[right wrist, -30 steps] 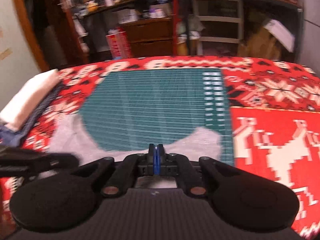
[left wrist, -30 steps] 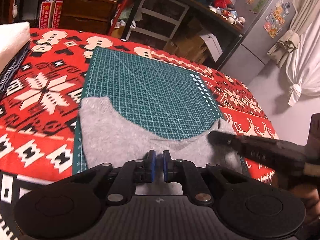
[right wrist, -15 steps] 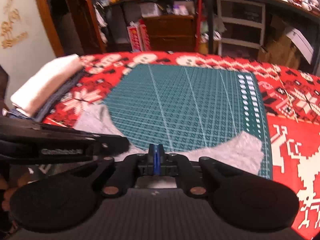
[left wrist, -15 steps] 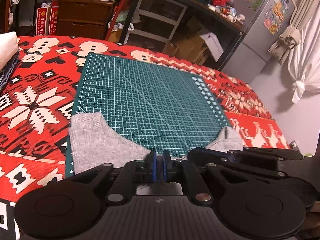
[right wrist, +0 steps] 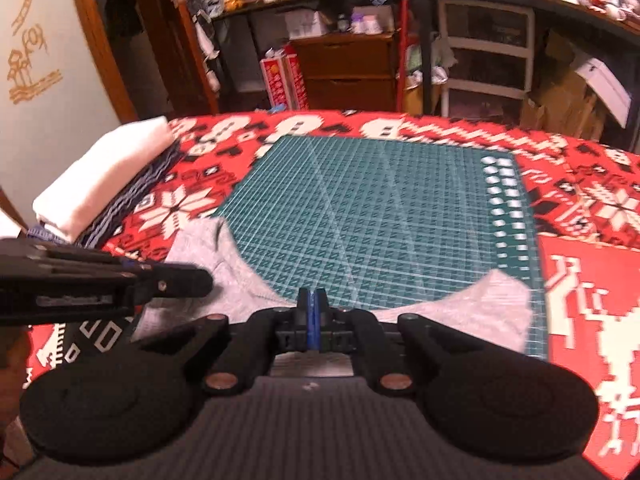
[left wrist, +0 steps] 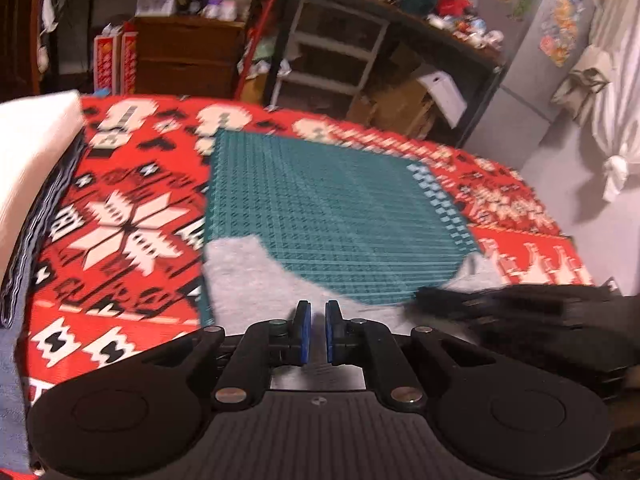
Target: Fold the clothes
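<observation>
Below both tongs – grey garment (right wrist: 472, 312) on mat (right wrist: 380, 216).

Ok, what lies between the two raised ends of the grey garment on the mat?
Only bare green cutting mat fills the scoop between the grey garment ends; the right wrist view shows it most sharply.

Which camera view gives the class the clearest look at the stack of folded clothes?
The right wrist view: the stack of folded clothes appears sharp, showing its white top piece and dark striped layers beneath. The left wrist view is blurred and cuts the stack off at the frame's left edge, showing only part of it.
</observation>
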`<state>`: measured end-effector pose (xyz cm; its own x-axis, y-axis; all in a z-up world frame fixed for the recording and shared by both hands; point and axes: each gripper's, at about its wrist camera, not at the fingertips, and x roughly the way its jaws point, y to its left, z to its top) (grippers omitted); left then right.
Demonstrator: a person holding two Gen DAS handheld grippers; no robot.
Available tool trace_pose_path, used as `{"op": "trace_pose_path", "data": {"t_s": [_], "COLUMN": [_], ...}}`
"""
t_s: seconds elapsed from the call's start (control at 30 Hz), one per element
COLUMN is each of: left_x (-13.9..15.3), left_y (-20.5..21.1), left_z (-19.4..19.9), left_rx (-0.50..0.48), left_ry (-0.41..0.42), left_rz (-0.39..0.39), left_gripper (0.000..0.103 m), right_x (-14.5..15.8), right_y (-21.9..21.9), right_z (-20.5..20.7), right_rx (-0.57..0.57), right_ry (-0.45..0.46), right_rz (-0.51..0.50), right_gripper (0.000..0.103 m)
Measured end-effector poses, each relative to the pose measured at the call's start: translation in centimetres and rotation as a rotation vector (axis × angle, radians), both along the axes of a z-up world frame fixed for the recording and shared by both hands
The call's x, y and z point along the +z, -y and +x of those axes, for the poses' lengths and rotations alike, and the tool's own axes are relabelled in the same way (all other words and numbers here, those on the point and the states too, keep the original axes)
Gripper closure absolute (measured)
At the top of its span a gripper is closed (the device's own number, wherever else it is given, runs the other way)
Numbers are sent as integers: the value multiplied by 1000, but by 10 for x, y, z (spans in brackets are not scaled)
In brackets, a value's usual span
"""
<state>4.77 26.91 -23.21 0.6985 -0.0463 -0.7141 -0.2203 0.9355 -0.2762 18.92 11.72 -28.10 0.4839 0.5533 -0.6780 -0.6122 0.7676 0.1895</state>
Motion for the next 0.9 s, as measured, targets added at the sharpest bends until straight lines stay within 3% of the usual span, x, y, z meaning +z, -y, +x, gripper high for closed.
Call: {"op": "trace_pose_path", "data": {"t_s": [0.3,0.57,0.77,0.9], "left_x": [-12,-12,4,3], "left_y": [-5,-11,-15,-21], "left_z": [19,23,12,16], "left_rx": [-9,-2,4,25], "left_ry": [-6,1,46,16], "left_rz": [25,0,-32,2], "left_gripper": [96,96,96,96], "right_x": [1,-7,0,-9], "right_y": [50,51,64,66], "right_z": [13,31,44,54], "right_rx": [-128,-133,-175,-169], "right_ry": [-10,-27,-12,-29], "right_rz": [-19,-17,-29,-45], "right_gripper": [102,102,102,103]}}
